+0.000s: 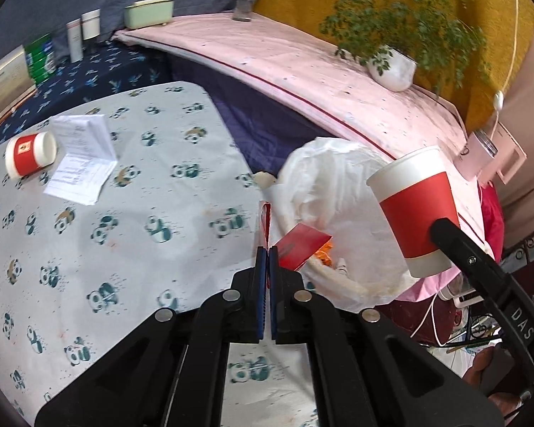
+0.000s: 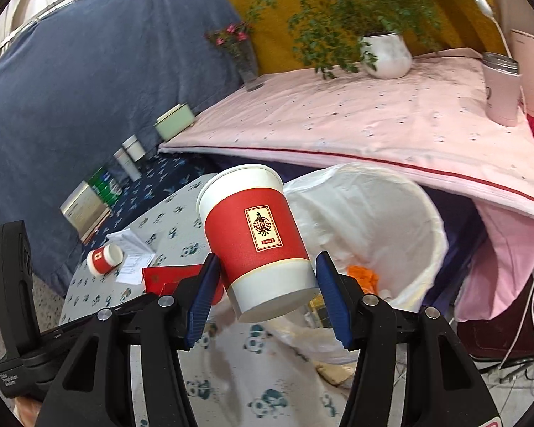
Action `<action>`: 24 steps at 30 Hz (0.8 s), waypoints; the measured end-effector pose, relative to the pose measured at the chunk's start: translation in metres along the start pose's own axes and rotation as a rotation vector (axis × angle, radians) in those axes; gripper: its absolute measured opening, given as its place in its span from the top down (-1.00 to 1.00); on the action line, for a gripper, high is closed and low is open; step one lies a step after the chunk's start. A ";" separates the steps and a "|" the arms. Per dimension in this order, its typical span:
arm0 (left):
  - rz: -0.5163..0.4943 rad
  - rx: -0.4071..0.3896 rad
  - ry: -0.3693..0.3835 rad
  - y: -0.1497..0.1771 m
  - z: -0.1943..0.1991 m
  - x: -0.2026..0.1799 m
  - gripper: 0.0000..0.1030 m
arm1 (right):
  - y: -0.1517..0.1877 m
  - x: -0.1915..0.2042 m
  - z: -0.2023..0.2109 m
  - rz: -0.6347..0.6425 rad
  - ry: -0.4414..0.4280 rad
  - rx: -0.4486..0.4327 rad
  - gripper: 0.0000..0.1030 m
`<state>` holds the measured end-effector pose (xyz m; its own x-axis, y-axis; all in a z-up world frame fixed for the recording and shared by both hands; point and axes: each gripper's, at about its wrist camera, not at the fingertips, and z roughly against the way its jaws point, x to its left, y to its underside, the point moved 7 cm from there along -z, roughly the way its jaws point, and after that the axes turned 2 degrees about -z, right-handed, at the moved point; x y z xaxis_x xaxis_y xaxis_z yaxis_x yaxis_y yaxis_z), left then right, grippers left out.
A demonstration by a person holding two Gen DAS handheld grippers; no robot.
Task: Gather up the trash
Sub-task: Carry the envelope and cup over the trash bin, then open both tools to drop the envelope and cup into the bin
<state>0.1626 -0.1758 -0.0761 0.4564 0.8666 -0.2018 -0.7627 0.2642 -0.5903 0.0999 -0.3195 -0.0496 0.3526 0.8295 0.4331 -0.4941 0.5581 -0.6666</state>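
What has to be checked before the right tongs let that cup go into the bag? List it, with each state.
1. Right tongs grip the paper cup: ok, a pad on each side, cup tilted in the air.
2. Trash bag mouth open: ok, with orange scraps inside.
3. Cup fully over the bag mouth: cannot tell, it overlaps the near rim.
4. Cup is empty: cannot tell, its inside is not visible.
5. Left tongs hold the red folded card: ok, shut on it beside the bag.
6. Table cleared: not ok, a second paper cup on its side and folded papers lie on the panda tablecloth.
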 end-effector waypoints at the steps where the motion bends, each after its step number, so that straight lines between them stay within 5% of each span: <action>1: -0.011 0.001 0.009 -0.002 -0.002 -0.007 0.98 | -0.001 -0.005 0.002 -0.006 0.004 -0.005 -0.05; 12: -0.128 0.004 0.096 -0.024 -0.023 -0.081 0.98 | -0.013 -0.058 0.015 -0.073 0.063 -0.039 -0.05; 19: -0.141 0.028 0.085 -0.023 -0.043 -0.093 0.88 | -0.014 -0.073 0.012 -0.081 0.085 -0.033 -0.05; 24: -0.113 0.019 0.043 -0.023 -0.048 -0.078 0.30 | -0.015 -0.069 0.001 -0.059 0.100 -0.011 -0.05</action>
<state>0.1661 -0.2698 -0.0844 0.5592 0.8118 -0.1682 -0.7135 0.3680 -0.5962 0.0821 -0.3850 -0.0686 0.4588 0.7886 0.4094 -0.4614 0.6052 -0.6487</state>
